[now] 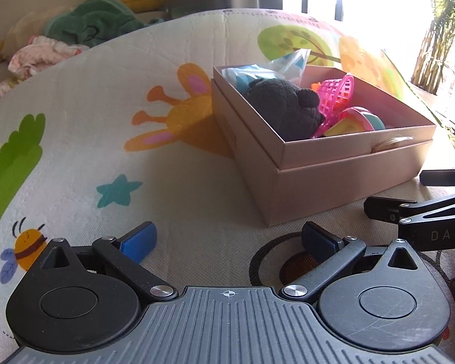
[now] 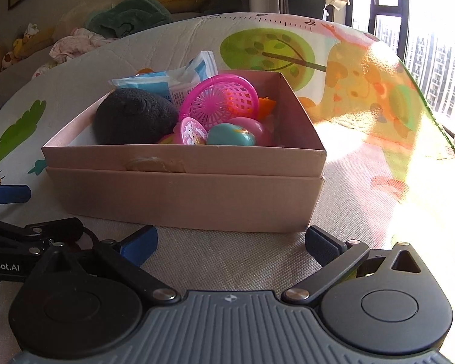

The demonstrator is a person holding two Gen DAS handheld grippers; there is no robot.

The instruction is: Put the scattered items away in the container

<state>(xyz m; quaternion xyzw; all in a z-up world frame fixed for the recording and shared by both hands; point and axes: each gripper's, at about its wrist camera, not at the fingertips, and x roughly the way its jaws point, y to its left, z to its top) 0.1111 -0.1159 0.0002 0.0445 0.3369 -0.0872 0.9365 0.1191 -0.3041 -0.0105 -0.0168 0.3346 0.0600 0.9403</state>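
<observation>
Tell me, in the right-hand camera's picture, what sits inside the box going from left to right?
Dark plush toy → small pink disc with a cartoon picture → teal toy → orange toy by the right wall of the box.

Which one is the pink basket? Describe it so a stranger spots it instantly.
Find the pink cardboard box on the cartoon play mat. Inside, right of the dark plush toy, the basket lies tipped on its side. It alone has an open lattice weave.
</observation>
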